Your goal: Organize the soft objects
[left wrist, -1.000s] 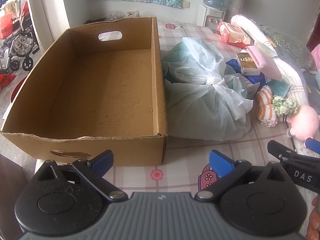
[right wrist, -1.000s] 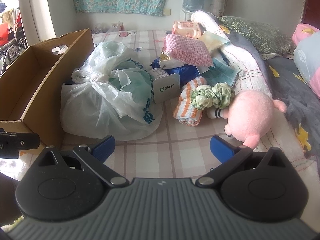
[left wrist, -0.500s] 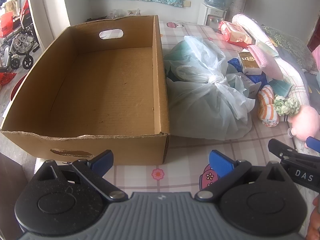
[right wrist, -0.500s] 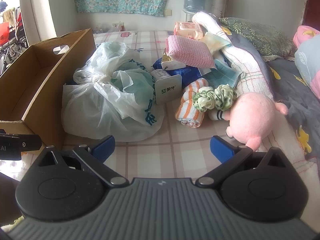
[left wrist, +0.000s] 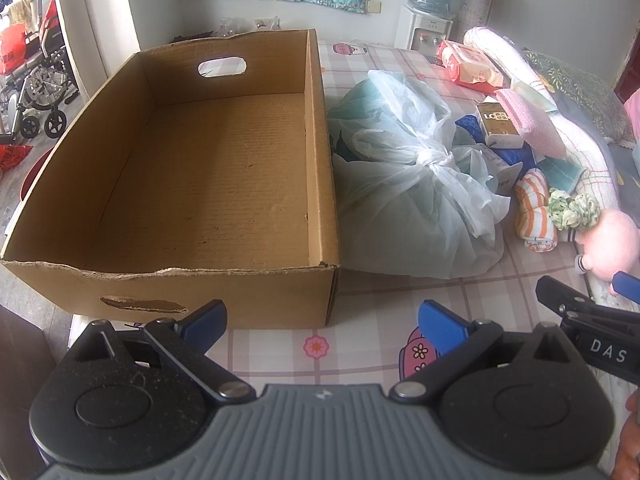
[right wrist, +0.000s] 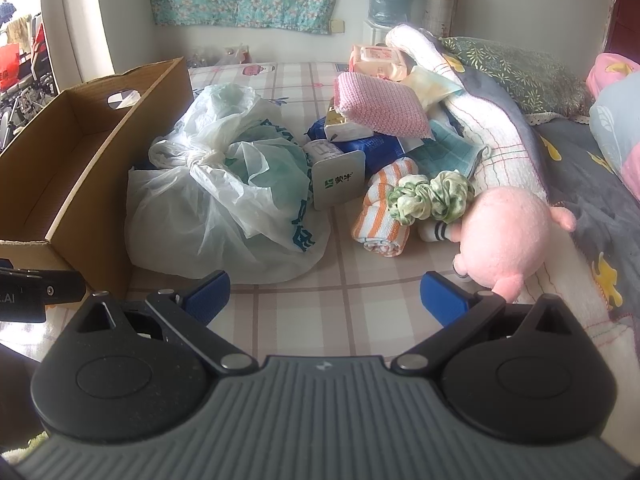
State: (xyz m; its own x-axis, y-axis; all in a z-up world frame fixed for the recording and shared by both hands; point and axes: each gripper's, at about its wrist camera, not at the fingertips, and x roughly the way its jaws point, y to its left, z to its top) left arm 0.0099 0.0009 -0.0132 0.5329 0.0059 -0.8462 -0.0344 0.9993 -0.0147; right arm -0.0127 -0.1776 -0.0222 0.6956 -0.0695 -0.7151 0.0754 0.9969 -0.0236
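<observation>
Several soft things lay heaped on the checked bed sheet [right wrist: 304, 320] to the right of the cardboard box [left wrist: 208, 184], whose inside held nothing. Closest to the box, touching its right wall, sat the knotted plastic bag [right wrist: 224, 208]. Right of the bag lay the orange-striped rolled towel [right wrist: 384, 216], with the green scrunchie [right wrist: 430, 196] resting against its upper end and the pink plush toy [right wrist: 504, 236] just beyond that. Behind these, farther from the box, a pink knitted cloth [right wrist: 380, 104] topped a pile of a blue packet [right wrist: 372, 146], a white carton [right wrist: 338, 178] and a teal cloth [right wrist: 448, 152], while a pack of wipes [right wrist: 378, 58] lay at the far end. The left gripper [left wrist: 322, 322] hovered over the sheet just in front of the box's near right corner, its jaws spread wide and holding nothing. The right gripper [right wrist: 324, 300] hung in front of the bag and the towel, its jaws likewise wide apart and empty, one blue pad close beside the plush toy's foot. A water dispenser [left wrist: 428, 20] stood against the wall behind the box.
</observation>
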